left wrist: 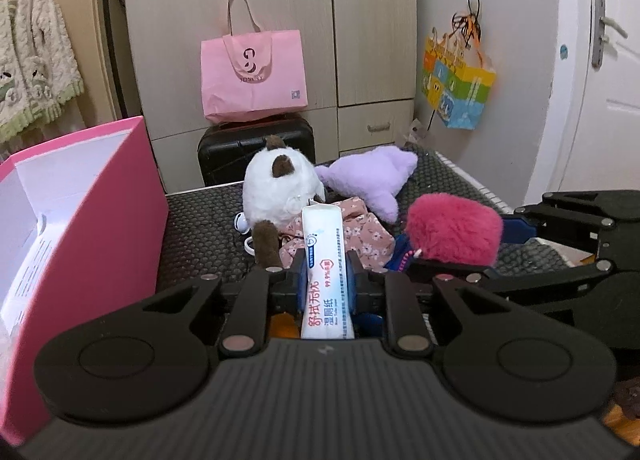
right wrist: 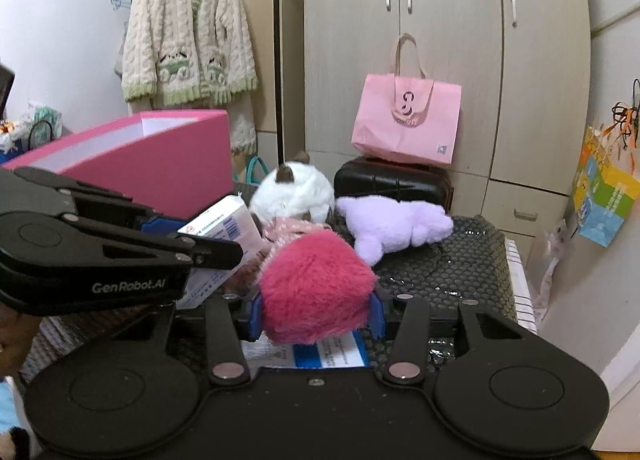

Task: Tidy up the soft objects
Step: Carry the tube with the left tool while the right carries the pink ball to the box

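Observation:
My left gripper (left wrist: 325, 276) is shut on a white wet-wipes pack (left wrist: 325, 260), held upright above the dark mat; the pack also shows in the right wrist view (right wrist: 226, 236). My right gripper (right wrist: 316, 310) is shut on a fluffy magenta plush (right wrist: 316, 284), which shows at the right of the left wrist view (left wrist: 454, 228). A white plush with brown ears (left wrist: 280, 188) in a floral dress (left wrist: 360, 232) and a lilac plush (left wrist: 372, 176) lie on the mat beyond. An open pink box (left wrist: 88, 228) stands at the left.
A black suitcase (left wrist: 256, 148) carrying a pink tote bag (left wrist: 254, 76) stands behind the mat by the wardrobe. A colourful bag (left wrist: 456, 88) hangs on the right wall. A knitted cardigan (right wrist: 188, 28) hangs at the left. A printed paper (right wrist: 320, 352) lies under my right gripper.

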`<control>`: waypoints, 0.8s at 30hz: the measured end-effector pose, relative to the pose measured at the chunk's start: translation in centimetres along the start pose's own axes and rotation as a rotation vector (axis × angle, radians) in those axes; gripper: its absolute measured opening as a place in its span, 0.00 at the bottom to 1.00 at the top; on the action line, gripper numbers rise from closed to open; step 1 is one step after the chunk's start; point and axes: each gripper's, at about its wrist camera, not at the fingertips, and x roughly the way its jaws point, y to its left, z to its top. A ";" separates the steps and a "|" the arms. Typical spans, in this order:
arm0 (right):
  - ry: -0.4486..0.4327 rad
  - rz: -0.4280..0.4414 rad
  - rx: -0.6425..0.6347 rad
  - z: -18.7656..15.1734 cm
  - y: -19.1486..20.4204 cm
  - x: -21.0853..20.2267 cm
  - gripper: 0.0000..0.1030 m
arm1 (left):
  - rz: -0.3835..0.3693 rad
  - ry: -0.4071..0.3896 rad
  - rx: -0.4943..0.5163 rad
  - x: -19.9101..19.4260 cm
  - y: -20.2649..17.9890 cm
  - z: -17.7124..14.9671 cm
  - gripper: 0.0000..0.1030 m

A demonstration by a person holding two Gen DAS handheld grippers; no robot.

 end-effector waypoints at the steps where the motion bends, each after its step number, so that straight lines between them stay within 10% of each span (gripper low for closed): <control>1: -0.005 0.004 0.005 0.1 0.2 -0.3 0.51 | -0.004 -0.004 -0.006 -0.4 0.1 0.0 0.17; 24: 0.055 0.064 0.010 -2.2 6.5 -6.2 0.51 | -0.058 -0.005 -0.038 -9.6 1.6 -4.5 0.17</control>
